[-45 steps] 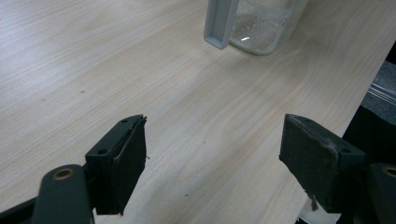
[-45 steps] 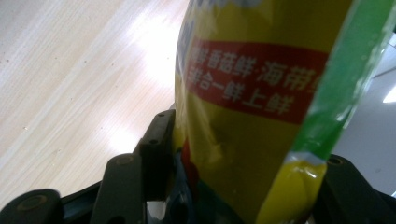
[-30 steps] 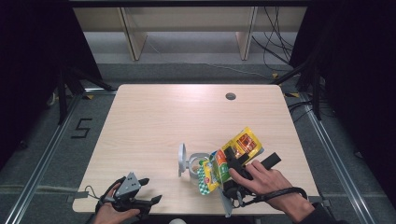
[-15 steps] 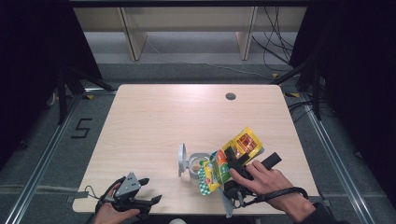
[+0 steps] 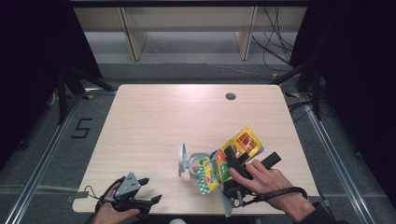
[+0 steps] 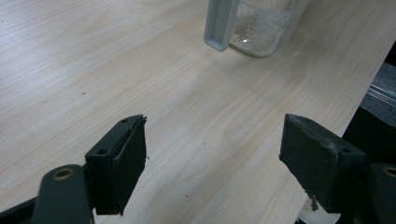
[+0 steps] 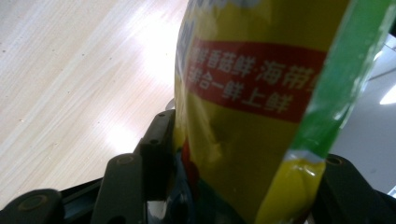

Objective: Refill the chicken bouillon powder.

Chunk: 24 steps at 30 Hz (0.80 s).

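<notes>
A yellow and green snack bag (image 5: pixel 219 168) (image 7: pixel 252 107) is held tilted over a clear container (image 5: pixel 194 164) near the table's front right. My right gripper (image 5: pixel 251 157) (image 7: pixel 247 154) is shut on the bag, with a black jaw pressing each side. The container's grey lid (image 5: pixel 181 158) stands flipped up on its left side. Through the clear wall (image 6: pixel 261 28) I see pale, crumbly contents, with the lid (image 6: pixel 219 23) in front. My left gripper (image 5: pixel 150 190) (image 6: pixel 212 172) stands open at the front left corner, low over bare wood, with nothing between its jaws.
The wooden table (image 5: pixel 187 116) has a round cable hole (image 5: pixel 230 96) at the back right. The table's front edge lies close to both hands. Shelving legs and cables sit on the floor behind the table.
</notes>
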Tool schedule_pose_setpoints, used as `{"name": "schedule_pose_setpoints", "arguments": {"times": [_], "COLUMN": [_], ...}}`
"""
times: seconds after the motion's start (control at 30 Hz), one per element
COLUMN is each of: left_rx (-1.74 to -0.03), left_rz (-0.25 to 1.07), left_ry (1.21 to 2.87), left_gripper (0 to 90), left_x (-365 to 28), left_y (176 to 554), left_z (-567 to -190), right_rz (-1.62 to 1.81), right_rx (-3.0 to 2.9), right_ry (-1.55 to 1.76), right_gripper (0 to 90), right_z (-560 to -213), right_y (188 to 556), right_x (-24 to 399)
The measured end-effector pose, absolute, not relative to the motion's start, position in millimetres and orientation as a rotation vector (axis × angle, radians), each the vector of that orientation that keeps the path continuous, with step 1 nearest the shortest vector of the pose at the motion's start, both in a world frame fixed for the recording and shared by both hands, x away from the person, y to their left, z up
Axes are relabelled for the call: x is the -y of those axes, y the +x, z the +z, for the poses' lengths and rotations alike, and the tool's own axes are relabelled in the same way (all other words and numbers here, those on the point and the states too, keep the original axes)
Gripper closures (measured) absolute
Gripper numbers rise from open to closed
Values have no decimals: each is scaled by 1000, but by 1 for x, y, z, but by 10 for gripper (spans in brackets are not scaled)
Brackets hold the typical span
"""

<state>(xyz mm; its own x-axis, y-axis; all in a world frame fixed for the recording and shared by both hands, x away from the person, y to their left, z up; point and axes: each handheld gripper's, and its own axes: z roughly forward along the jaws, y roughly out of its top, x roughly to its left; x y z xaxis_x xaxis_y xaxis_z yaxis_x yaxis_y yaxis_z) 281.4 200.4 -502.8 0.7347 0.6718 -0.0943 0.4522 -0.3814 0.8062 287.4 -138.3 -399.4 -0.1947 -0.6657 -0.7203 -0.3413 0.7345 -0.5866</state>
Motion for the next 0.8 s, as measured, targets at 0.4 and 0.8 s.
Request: {"name": "schedule_pose_setpoints", "arguments": {"times": [0.4,0.8], "left_rx": [-846,-853], "left_rz": [325,314], "left_ry": [2057,2026], "left_gripper": [222,222], "left_x": [-201,-200], "left_y": [282,281], "left_z": [-503,-503], "right_rz": [-348,-345], "right_rx": [-1805,-1804], "right_ry": [-803,-819], "right_gripper": [503,508], "right_z": [-400,-403], "right_y": [287,287], "right_x": [137,134]}}
